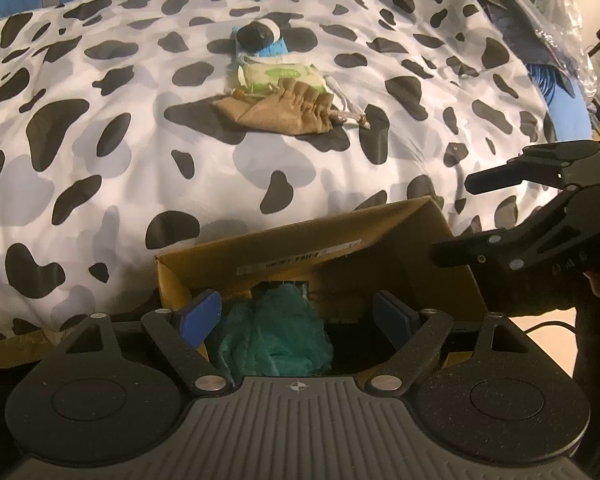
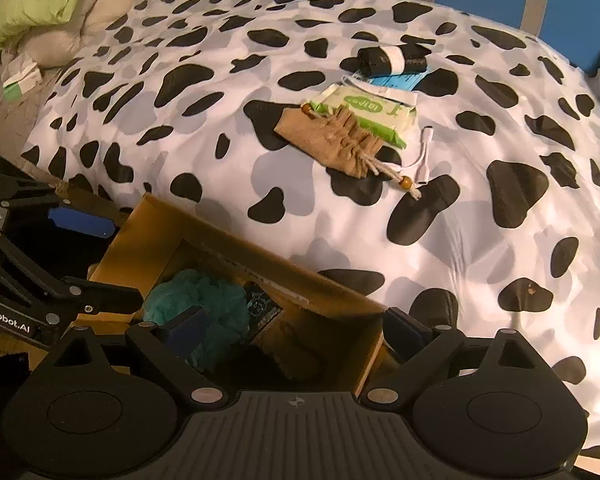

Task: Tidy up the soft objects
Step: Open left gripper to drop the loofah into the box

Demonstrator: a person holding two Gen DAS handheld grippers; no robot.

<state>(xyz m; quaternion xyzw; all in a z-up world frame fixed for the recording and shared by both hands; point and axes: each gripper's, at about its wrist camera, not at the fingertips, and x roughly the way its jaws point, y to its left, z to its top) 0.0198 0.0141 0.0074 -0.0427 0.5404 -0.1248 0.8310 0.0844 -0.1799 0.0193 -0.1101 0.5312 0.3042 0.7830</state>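
The teal fluffy cloth point(image 1: 272, 340) lies loose inside the cardboard box point(image 1: 380, 232) at the bed's edge. It looks light, limp and compressible; pinch a raised fold, not a flat area. On the spotted duvet point(image 1: 100, 160), well apart, the tan drawstring pouch point(image 2: 332, 140) rests against a wipes pack point(image 2: 364, 114); grip its gathered neck. Left gripper point(image 1: 300, 314) and right gripper point(image 2: 296, 330) both stand wide apart, holding nothing.
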